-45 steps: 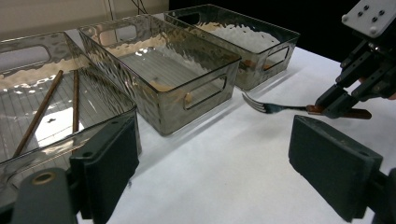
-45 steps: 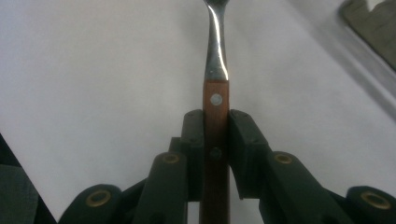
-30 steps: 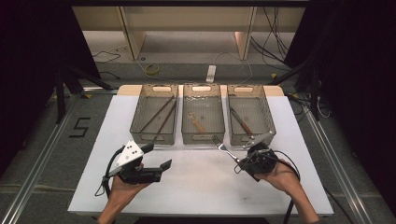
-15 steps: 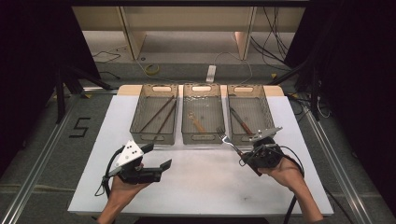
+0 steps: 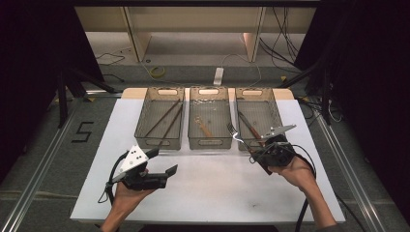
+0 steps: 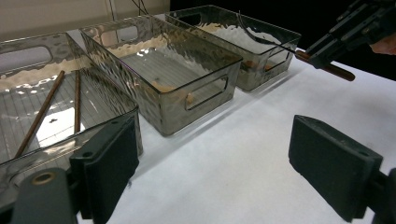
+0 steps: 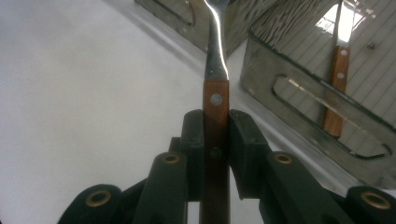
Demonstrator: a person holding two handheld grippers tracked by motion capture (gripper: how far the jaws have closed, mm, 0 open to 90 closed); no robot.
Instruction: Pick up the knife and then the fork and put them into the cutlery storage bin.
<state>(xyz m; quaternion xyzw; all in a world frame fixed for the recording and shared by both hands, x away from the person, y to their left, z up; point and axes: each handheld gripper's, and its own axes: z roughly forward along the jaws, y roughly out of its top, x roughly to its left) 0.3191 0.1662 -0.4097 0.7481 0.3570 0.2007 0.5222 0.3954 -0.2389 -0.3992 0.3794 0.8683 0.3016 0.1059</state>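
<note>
My right gripper (image 5: pixel 261 155) (image 7: pixel 215 140) is shut on the wooden handle of a fork (image 5: pixel 238 135) (image 7: pixel 215 100). The fork's steel tines point up and away, over the near edge of the right bin (image 5: pixel 278 116) (image 7: pixel 299 70). A second wooden-handled utensil (image 5: pixel 249 126) (image 7: pixel 335 88) lies in that bin. My left gripper (image 5: pixel 162 162) (image 6: pixel 224 163) hovers open above the white table near its front left, with nothing between its pads. In the left gripper view the right gripper (image 6: pixel 327 46) with the fork's handle shows at the top right.
Three clear plastic bins stand side by side at the back of the white table (image 5: pixel 208 188). The left bin (image 5: pixel 143 123) (image 6: pixel 18 107) holds two brown chopsticks (image 5: pixel 164 118). The middle bin (image 5: pixel 222 116) (image 6: pixel 140 56) holds a small wooden-handled piece (image 5: pixel 203 126).
My right gripper has lifted a little and moved toward the right bin with the fork in it. The left gripper has stayed put.
</note>
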